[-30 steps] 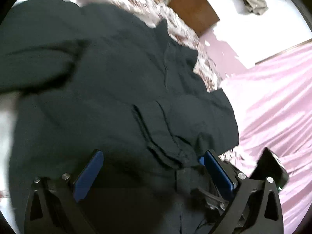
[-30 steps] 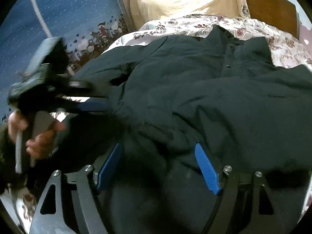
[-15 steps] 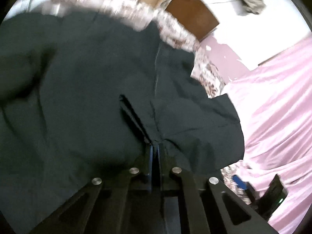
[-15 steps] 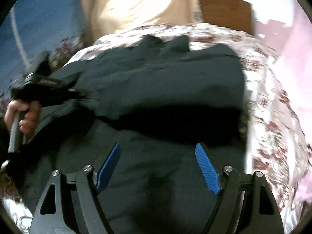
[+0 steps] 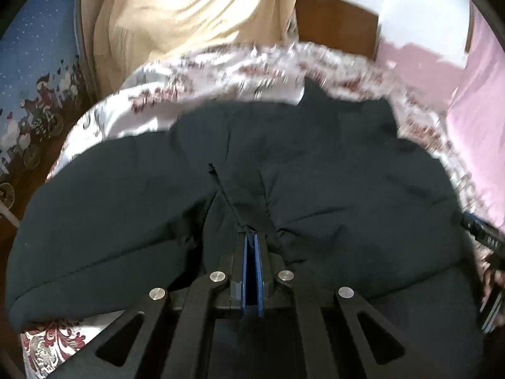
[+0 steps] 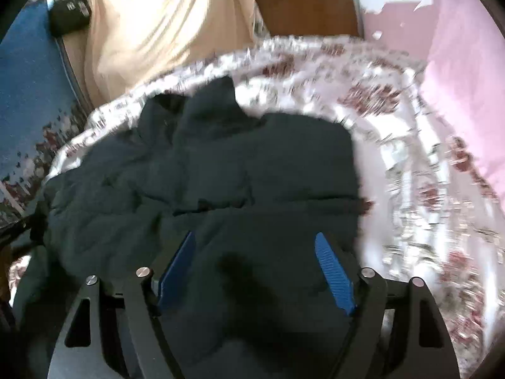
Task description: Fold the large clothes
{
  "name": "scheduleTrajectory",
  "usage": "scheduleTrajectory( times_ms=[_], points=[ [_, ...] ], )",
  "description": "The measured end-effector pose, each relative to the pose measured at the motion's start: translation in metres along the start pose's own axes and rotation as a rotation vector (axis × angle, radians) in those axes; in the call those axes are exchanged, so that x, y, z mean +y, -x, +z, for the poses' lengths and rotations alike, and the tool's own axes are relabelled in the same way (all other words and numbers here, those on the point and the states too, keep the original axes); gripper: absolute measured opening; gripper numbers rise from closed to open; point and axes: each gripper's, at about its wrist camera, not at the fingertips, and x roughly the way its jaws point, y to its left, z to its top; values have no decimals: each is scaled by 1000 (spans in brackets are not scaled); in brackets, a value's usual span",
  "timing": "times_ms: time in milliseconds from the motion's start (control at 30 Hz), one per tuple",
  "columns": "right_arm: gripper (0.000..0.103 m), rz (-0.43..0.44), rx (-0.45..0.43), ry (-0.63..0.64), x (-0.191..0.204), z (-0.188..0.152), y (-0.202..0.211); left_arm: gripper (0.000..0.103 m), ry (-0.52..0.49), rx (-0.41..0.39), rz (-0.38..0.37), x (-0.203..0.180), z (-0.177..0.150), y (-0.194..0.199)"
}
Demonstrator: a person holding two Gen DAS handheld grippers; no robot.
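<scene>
On floral bedspread [image 5: 221,72], dark jacket [image 5: 331,170], left claw [image 5: 251,237] pinching it

Jacket [image 6: 221,170] lies on bedsheet [image 6: 394,158]; headboard [image 6: 306,6] behind jacket, curtain [image 6: 157,31] behind-left, bag [image 6: 68,15] further left.

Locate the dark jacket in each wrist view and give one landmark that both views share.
Left wrist: the dark jacket fills the middle and lower picture, a fold pinched in the shut left claw.
Right wrist: it lies centre-left, under the open right claw.
Shared landmark: the brown wooden headboard at top.
</scene>
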Motion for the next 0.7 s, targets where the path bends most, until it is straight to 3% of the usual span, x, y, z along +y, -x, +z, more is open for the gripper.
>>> scheduleTrajectory(
  times_ms=[100,167,400,533,600,633,700],
  points=[
    [71,-43,93,54,12,-9,-39,6,-16,16,22,0,-9,-12],
    [72,-36,111,49,13,-13,-50,6,-12,40,28,4,-16,-20],
    [75,-46,84,69,21,-20,-62,7,11,59,23,8,-23,-35],
    [77,-50,61,74,22,-21,-57,14,144,45,-66,29,-23,-23],
    [78,-63,44,80,22,-20,-48,22,198,50,-93,39,-25,-10],
    [79,-71,33,80,24,-19,-41,32,208,44,-103,42,-26,-4],
    [81,-48,4,54,29,-18,-25,63,242,22,-141,52,-33,14]
  ],
)
